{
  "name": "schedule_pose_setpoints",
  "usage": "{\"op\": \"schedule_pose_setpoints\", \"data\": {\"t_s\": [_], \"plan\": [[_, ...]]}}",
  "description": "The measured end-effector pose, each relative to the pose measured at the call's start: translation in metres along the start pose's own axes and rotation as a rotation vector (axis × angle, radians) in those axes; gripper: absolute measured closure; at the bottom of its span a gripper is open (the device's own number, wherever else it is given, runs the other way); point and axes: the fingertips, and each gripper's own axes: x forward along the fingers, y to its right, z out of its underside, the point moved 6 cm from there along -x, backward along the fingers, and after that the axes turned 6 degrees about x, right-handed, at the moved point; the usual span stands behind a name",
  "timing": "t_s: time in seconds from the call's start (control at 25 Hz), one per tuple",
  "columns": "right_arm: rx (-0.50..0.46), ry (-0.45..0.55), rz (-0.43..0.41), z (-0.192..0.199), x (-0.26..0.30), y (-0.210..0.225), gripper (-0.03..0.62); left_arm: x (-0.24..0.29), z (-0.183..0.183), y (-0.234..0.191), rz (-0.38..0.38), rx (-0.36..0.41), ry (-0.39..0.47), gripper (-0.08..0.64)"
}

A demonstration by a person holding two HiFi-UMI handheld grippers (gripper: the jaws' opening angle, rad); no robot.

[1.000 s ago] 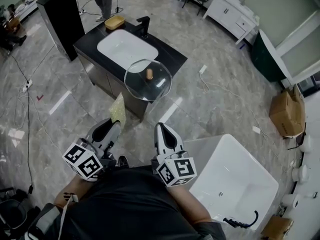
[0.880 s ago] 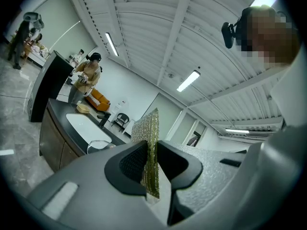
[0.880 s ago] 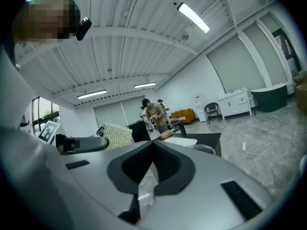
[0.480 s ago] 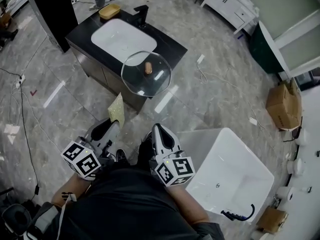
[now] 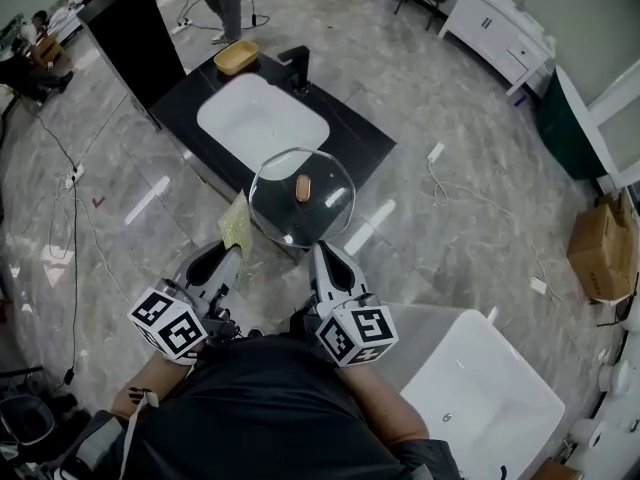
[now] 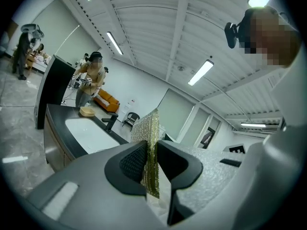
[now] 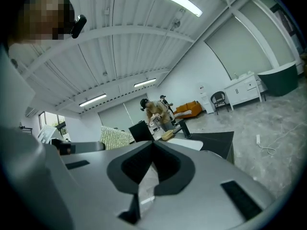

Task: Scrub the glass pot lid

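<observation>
Glass pot lid point(image 5: 285, 213) is hanging in the air over the floor in front of the person, just short of the black counter point(image 5: 352, 128) and its white sink point(image 5: 262, 118). The right gripper point(image 5: 322, 253) is holding it by the near rim, with the wooden knob point(image 5: 303, 186) facing up. In the right gripper view the jaws are pressing together on that thin glass edge. The left gripper point(image 5: 228, 255) is pinching a gold-green scouring pad point(image 5: 237, 223) upright between its closed jaws.

Compared with a second ago, the lid is sitting lower and nearer the person in the head view. Its left edge is now coming just beside the pad, where before the two were standing clearly apart. That closing gap suggests the scrubbing is about to begin; no contact between pad and glass is showing yet.
</observation>
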Motion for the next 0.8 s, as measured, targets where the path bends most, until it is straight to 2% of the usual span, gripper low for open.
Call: {"op": "schedule_pose_setpoints", "data": {"t_s": [0.16,0.52,0.64,0.8], "plan": [[0.019,-0.036,-0.009,-0.025,0.018,0.039,0.586,0.044,-0.011,0.012,-0.034,0.021,0.008,0.494],[0.111,-0.099,-0.009,-0.040,0.043,0.101,0.586,0.099,-0.013,0.014,-0.094,-0.002,-0.010,0.494],[0.119,-0.102,-0.004,-0.045,0.055,0.107,0.586,0.112,-0.017,0.005,-0.085,-0.029,-0.018,0.494],[0.123,-0.091,0.022,-0.052,0.069,0.109,0.586,0.127,-0.025,-0.009,-0.030,-0.083,-0.026,0.494]]}}
